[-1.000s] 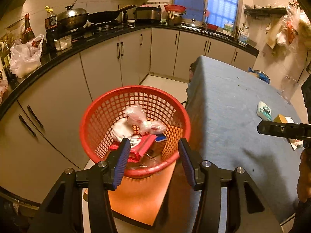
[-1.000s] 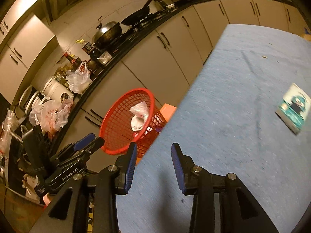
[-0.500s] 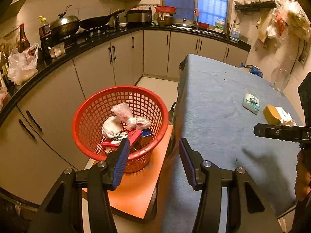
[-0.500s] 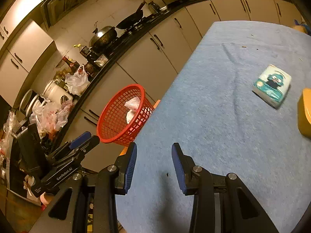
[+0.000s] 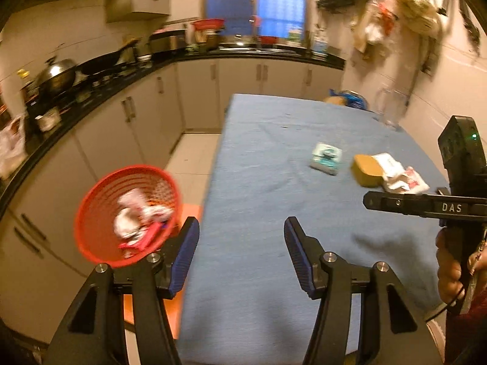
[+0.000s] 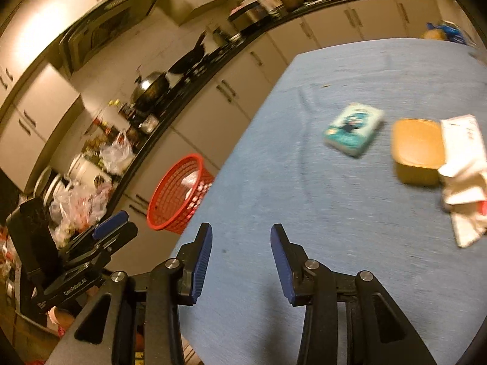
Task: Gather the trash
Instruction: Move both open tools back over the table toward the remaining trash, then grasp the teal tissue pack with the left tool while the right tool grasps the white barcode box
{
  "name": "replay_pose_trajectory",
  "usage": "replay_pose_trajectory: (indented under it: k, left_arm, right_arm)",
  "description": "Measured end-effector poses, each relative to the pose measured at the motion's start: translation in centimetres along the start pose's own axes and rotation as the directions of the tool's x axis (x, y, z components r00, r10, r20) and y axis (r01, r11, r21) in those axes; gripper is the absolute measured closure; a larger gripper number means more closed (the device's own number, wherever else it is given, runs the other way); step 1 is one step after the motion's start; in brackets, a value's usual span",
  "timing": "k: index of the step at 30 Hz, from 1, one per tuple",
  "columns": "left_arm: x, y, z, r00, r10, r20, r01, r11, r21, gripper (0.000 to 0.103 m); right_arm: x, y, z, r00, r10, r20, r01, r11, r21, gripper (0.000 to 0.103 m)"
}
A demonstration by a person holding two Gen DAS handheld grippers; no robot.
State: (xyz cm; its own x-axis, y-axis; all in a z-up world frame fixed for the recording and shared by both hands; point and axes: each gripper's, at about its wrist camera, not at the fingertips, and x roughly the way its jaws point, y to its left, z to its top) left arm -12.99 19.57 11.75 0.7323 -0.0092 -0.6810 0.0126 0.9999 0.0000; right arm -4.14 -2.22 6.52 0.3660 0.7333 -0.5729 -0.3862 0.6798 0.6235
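Kitchen cabinets and a dark countertop (image 5: 100, 91) curve along the left of both views, with a lidded wok (image 5: 57, 74) at the upper left of the left-wrist view and a window (image 5: 255, 0) at top centre. Filling the middle and right of both frames is a table under a blue cloth (image 5: 268, 213). Low at the left of the left-wrist view, off the table's edge, a red mesh basket (image 5: 91, 213) sits on an orange surface (image 5: 152, 307) and holds crumpled white wrappers and a red packet (image 5: 137, 225), blurred. On the cloth, right of centre, lie a teal-and-white tissue pack (image 5: 326, 158), a tan lidded box (image 5: 366, 170) just beside it, and crumpled white paper (image 5: 401, 176) touching the box's right side; the right-wrist view shows the same three at the right of the frame, tissue pack (image 6: 353, 127), box (image 6: 417, 149) and paper (image 6: 465, 176). The left gripper (image 5: 242, 255) hovers above the near table edge at bottom centre, jaws spread wide and holding nothing. The right gripper (image 6: 240, 258) hangs over the cloth at the bottom of its own view, also released and empty; from the left-wrist view it appears side-on at the right edge, gripped by a hand (image 5: 453, 273).
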Motion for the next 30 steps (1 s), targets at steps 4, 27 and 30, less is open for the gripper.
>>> replay_pose_trajectory:
  k: [4, 27, 30]
  left_arm:
    - [1.6, -3.3, 1.1, 0.998, -0.058, -0.026, 0.059, 0.997, 0.04, 0.045]
    - [21.5, -14.4, 9.6, 0.948, -0.101, -0.303, 0.153, 0.977, 0.151, 0.028]
    - [23.4, -14.6, 10.2, 0.949, -0.062, -0.309, 0.119, 0.978, 0.171, 0.028]
  right_arm:
    - [-4.3, -4.2, 0.1, 0.996, -0.053, 0.073, 0.048, 0.996, 0.069, 0.059]
    - [-14.7, -15.2, 1.2, 0.958, -0.189, 0.217, 0.119, 0.946, 0.3, 0.052]
    - [-14.9, -15.4, 1.7, 0.955, -0.201, 0.22, 0.129, 0.944, 0.303, 0.052]
